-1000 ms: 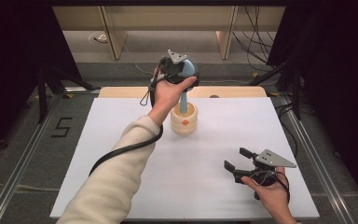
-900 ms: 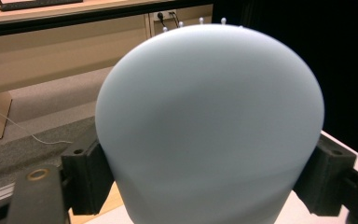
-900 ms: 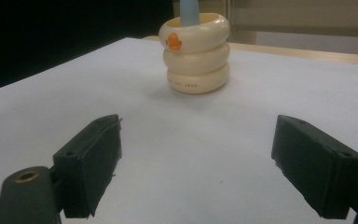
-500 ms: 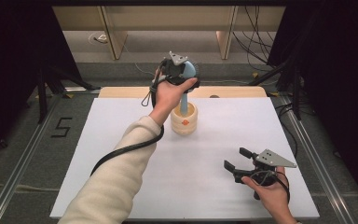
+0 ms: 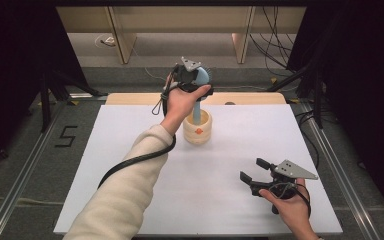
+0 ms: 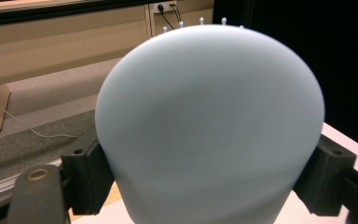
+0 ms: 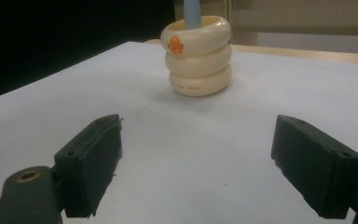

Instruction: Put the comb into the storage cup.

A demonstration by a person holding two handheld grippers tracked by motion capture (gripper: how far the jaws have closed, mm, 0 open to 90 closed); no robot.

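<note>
Left gripper [image 5: 196, 80] is held above the cream holder [image 5: 197, 128], with its jaws closed on the rounded head of the pale blue brush [image 5: 200, 79]; in the left gripper view the head [image 6: 209, 126] is seen pressed between both black pads. Right gripper [image 5: 256, 171] is held low over the white table [image 5: 130, 125], well apart from the cream holder and nearer the person, with its jaws spread wide and nothing between them. Largest is the white table, on which the cream holder [image 7: 197, 56], shaped as three stacked rings, stands upright. The brush handle [image 7: 192, 11] is seated inside the holder, and an orange mark [image 7: 175, 45] is carried on the top ring.
</note>
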